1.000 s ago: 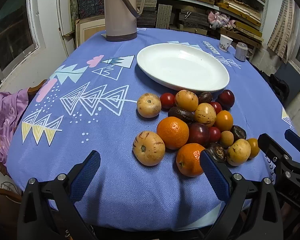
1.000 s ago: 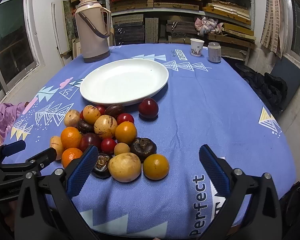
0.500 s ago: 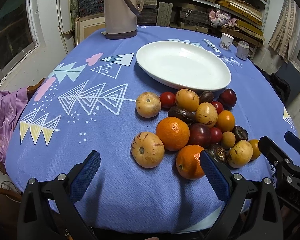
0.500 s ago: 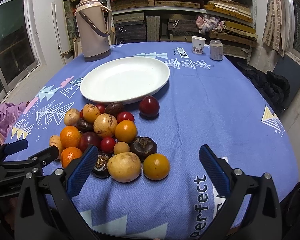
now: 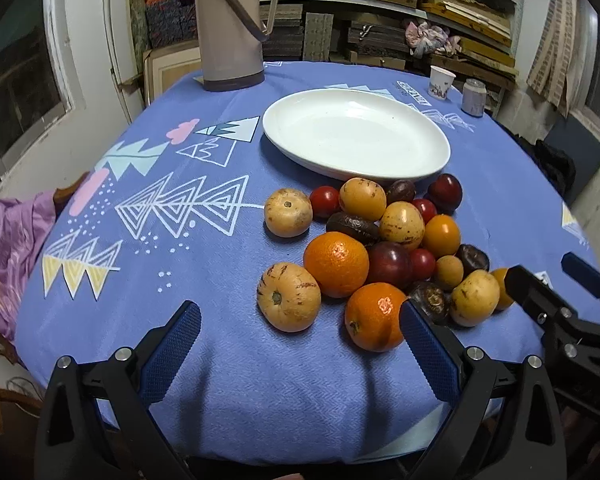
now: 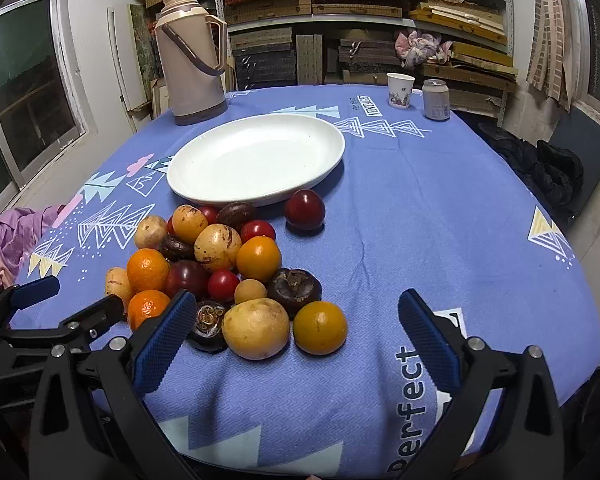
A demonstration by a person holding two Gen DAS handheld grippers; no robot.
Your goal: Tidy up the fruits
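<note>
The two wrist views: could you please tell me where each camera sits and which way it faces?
Left wrist: on the left gripper, low at the table's near edge, facing the fruit pile and white plate; the right gripper intrudes at right.
Right wrist: on the right gripper, facing likewise; the left gripper shows at left.
Shared: pile, plate, thermos.

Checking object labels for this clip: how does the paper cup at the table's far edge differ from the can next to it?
The white paper cup is open-topped, flares upward and has a floral print; the grey metal can is straight-sided, closed on top. Both stand upright on the blue patterned tablecloth.
</note>
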